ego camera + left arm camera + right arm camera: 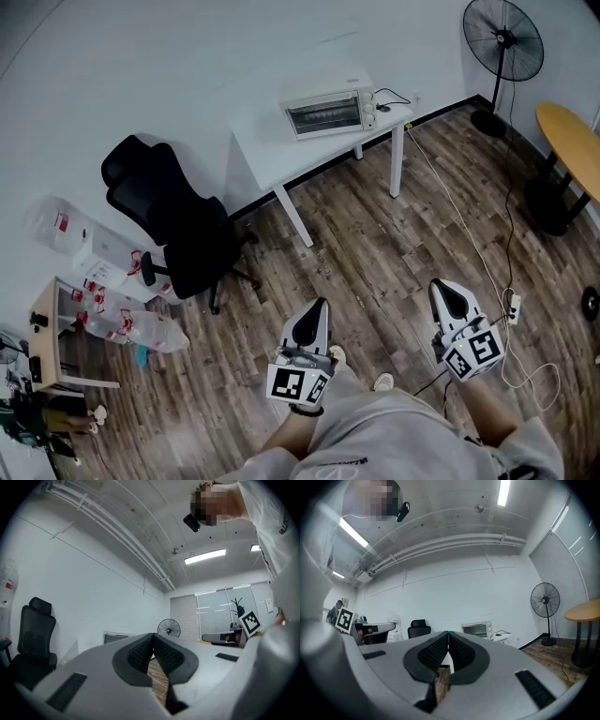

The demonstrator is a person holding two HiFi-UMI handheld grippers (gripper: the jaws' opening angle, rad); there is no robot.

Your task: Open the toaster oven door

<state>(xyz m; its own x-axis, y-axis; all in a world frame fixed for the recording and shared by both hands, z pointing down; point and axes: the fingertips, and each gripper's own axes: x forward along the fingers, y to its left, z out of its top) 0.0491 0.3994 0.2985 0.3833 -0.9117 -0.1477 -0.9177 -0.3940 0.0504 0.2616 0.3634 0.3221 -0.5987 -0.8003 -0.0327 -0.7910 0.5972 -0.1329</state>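
Left tongs (pixel 317 309) and right tongs (pixel 444 291) both clenched, empty. Toaster oven (pixel 328 112) on desk (pixel 267 150) well apart: walk closer, unclench one on arrival.

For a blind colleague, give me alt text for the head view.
A closed toaster oven sits on a white table across a wood floor; nearer, a person holds the left gripper and right gripper, both shut and empty.
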